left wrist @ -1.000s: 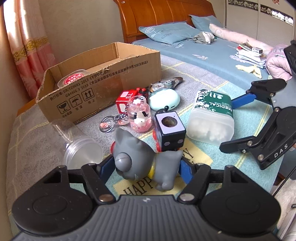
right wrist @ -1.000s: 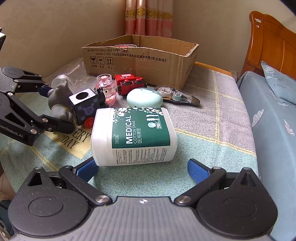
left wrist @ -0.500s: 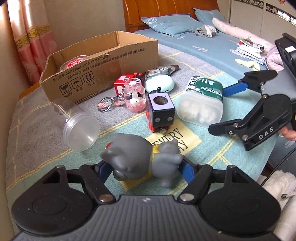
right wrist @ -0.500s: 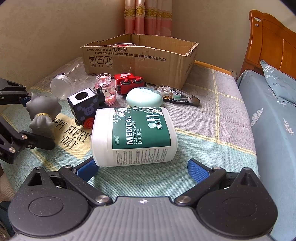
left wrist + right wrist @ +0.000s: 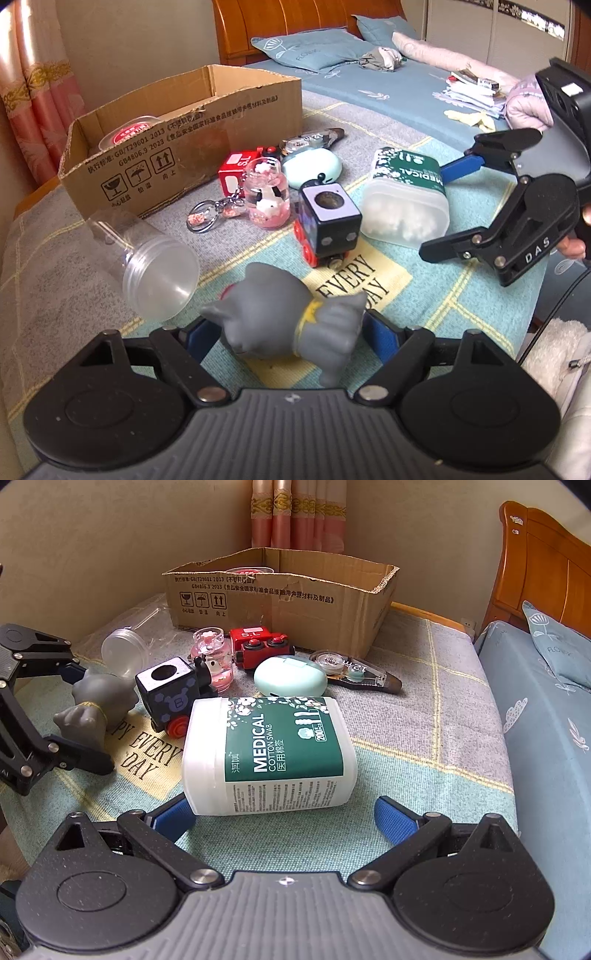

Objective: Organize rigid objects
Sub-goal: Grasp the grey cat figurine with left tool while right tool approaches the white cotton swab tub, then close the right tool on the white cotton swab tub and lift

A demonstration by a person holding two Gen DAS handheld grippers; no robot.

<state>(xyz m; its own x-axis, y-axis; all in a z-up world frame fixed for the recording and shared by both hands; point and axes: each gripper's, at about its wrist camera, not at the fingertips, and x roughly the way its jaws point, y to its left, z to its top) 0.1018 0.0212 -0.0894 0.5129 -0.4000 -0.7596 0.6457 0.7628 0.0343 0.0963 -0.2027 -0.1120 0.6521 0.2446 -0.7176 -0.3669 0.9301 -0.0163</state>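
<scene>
My left gripper (image 5: pixel 286 334) is shut on a grey cat figurine (image 5: pixel 288 314) and holds it tilted over the blanket; it also shows in the right wrist view (image 5: pixel 98 709). My right gripper (image 5: pixel 282 814) is open, its blue pads just short of a white medical cotton swab box (image 5: pixel 273 751) lying on its side. The open cardboard box (image 5: pixel 184 136) stands at the back with a red-lidded tub (image 5: pixel 129 131) inside. A black toy train block (image 5: pixel 327 223), a pink snow-globe keychain (image 5: pixel 266 195), a red toy (image 5: pixel 236 171), a mint case (image 5: pixel 312 170), a correction tape (image 5: pixel 354 672) and a clear jar (image 5: pixel 155 271) lie loose.
The items lie on a blanket (image 5: pixel 406 716) covering a low surface beside a wall. A bed (image 5: pixel 388 88) with blue sheets and a wooden headboard (image 5: pixel 280 26) stands beyond. A pink curtain (image 5: pixel 33 96) hangs in the corner.
My left gripper lifted the grey cat, drew it back from the toy train and tipped it onto its side. My right gripper stayed open at the swab box.
</scene>
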